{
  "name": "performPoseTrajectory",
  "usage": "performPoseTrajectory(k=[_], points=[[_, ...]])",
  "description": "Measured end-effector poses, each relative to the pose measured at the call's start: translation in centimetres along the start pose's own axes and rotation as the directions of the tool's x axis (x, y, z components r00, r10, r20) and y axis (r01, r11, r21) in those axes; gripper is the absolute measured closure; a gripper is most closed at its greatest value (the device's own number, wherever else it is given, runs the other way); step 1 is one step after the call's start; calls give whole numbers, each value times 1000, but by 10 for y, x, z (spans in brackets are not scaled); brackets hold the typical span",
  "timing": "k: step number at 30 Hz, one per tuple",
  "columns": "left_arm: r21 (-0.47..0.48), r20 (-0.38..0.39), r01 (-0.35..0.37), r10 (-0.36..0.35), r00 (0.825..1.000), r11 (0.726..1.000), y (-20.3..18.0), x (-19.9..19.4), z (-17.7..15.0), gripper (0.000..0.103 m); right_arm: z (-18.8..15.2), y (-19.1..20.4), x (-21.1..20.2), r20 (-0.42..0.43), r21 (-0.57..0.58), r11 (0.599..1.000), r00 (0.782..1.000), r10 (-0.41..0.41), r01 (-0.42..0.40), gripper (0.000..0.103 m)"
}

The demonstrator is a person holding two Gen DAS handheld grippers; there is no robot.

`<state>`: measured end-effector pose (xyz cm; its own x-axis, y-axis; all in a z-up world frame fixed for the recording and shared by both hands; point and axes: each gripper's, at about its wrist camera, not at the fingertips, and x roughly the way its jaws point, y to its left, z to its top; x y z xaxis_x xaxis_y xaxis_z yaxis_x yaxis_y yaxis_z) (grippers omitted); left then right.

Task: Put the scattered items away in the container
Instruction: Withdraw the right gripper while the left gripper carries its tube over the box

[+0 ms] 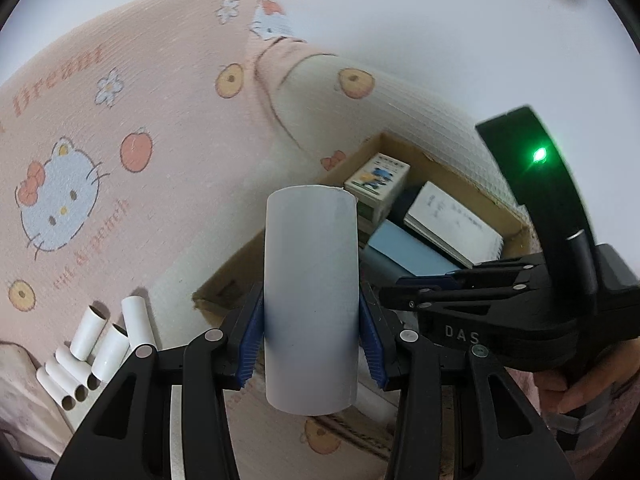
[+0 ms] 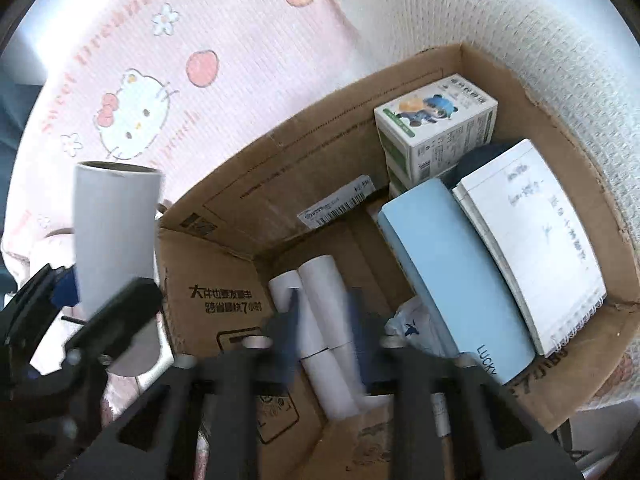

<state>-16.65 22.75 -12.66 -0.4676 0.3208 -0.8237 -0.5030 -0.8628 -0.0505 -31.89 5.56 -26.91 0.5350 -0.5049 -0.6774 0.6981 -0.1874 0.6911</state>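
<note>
A wide pale grey tube (image 1: 311,240) stands upright between the blue pads of my left gripper (image 1: 311,304), which is shut on its lower half; the same tube (image 2: 116,232) shows left of the box in the right wrist view. The open cardboard box (image 2: 248,184) holds several small white tubes (image 2: 320,300) on its floor. My right gripper (image 2: 322,320) hangs blurred over them; from the side, my right gripper (image 1: 394,290) has its fingers together with nothing between. Several small white tubes (image 1: 92,344) lie loose on the pink blanket (image 1: 120,120).
Inside the box are a printed white carton (image 2: 436,128), a light blue book (image 2: 448,264) and a spiral notebook (image 2: 532,240) along its right side. A hand (image 1: 576,388) grips the right tool's handle. The box (image 1: 240,264) sits on the cartoon-print bedding.
</note>
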Motion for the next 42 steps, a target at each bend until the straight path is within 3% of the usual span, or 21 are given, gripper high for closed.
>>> performPoseTrajectory(k=[5, 9, 15, 19, 24, 27, 30, 33, 38, 40, 42], points=[[14, -65, -40, 41, 997, 999, -20, 13, 4, 55, -7, -9, -10, 58, 14, 999, 998, 29, -30, 91], [27, -141, -111, 114, 983, 993, -38, 30, 6, 56, -8, -25, -37, 142, 37, 999, 989, 30, -36, 91], [25, -240, -108, 111, 964, 994, -56, 55, 7, 56, -9, -51, -82, 227, 52, 999, 974, -10, -2, 91], [-64, -354, -109, 80, 932, 992, -51, 80, 10, 56, -12, -69, -92, 233, 74, 997, 972, -5, -13, 91], [-143, -478, -186, 97, 873, 972, -45, 117, 8, 56, -17, -84, -91, 233, 87, 996, 972, -16, -5, 91], [-199, -520, -205, 74, 851, 958, -40, 136, 6, 56, -19, -90, -90, 242, 90, 996, 970, -26, 4, 91], [-331, -553, -207, -12, 833, 921, -27, 152, 3, 56, -19, -97, -89, 243, 99, 995, 969, -39, 15, 91], [-477, -557, -228, -91, 826, 849, -10, 164, -3, 56, -17, -104, -89, 245, 112, 993, 968, -52, 25, 91], [-650, -495, -243, -158, 854, 720, 9, 177, -13, 56, -17, -108, -91, 251, 121, 992, 967, -54, 24, 91], [-688, -477, -255, -158, 865, 680, 14, 182, -18, 56, -17, -105, -91, 248, 112, 993, 967, -65, 38, 91], [-708, -469, -258, -165, 867, 658, 17, 187, -22, 56, -18, -103, -90, 243, 104, 993, 967, -76, 52, 91]])
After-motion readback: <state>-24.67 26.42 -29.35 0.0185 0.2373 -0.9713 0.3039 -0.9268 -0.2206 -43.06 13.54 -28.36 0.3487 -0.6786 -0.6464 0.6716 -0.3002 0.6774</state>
